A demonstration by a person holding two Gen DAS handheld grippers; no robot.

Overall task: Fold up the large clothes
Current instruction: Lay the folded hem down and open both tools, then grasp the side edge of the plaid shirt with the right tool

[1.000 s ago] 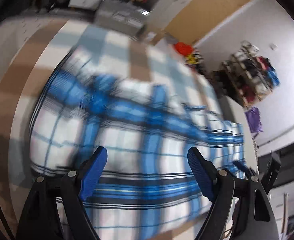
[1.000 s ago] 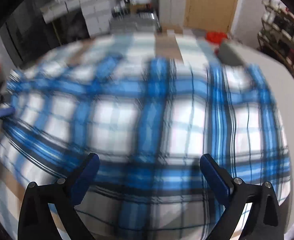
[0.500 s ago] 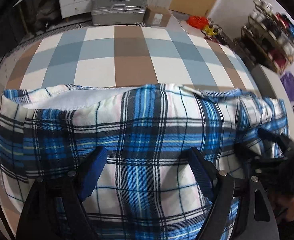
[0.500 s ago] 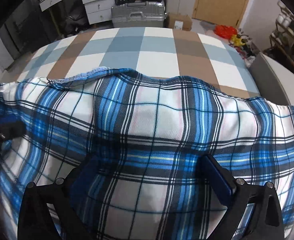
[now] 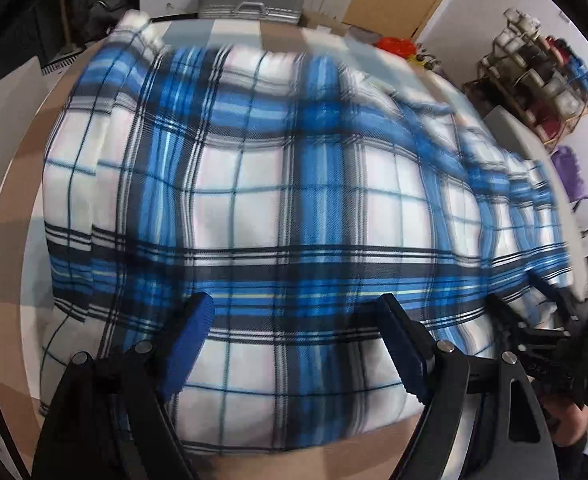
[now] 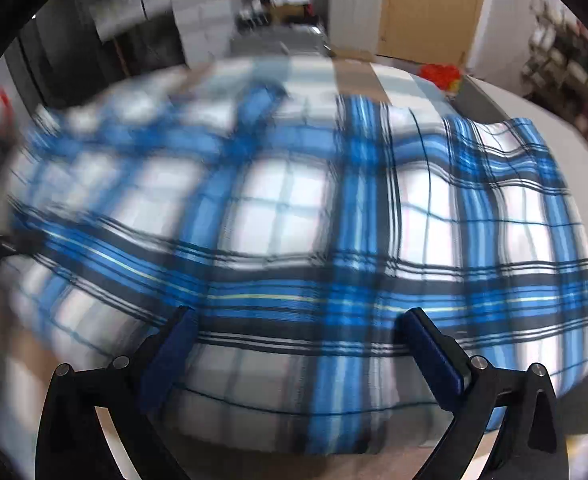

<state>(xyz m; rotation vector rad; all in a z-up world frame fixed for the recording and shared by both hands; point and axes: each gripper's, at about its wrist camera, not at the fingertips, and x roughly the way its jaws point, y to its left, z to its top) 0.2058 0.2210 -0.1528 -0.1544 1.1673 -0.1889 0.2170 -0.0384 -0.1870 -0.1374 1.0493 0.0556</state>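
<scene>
Spreading farther than half a second ago, the plaid shirt (image 5: 294, 200) now hides most of the checked bed cover (image 5: 22, 152) ahead of both tongs. The left gripper (image 5: 298, 344) and right gripper (image 6: 294, 352) stand apart, clamping nothing, with the cloth lying under and beyond their tips.

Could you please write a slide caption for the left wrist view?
Open left gripper above a blue plaid garment spread on a checked bedcover, the right gripper at the frame's right edge.
</scene>
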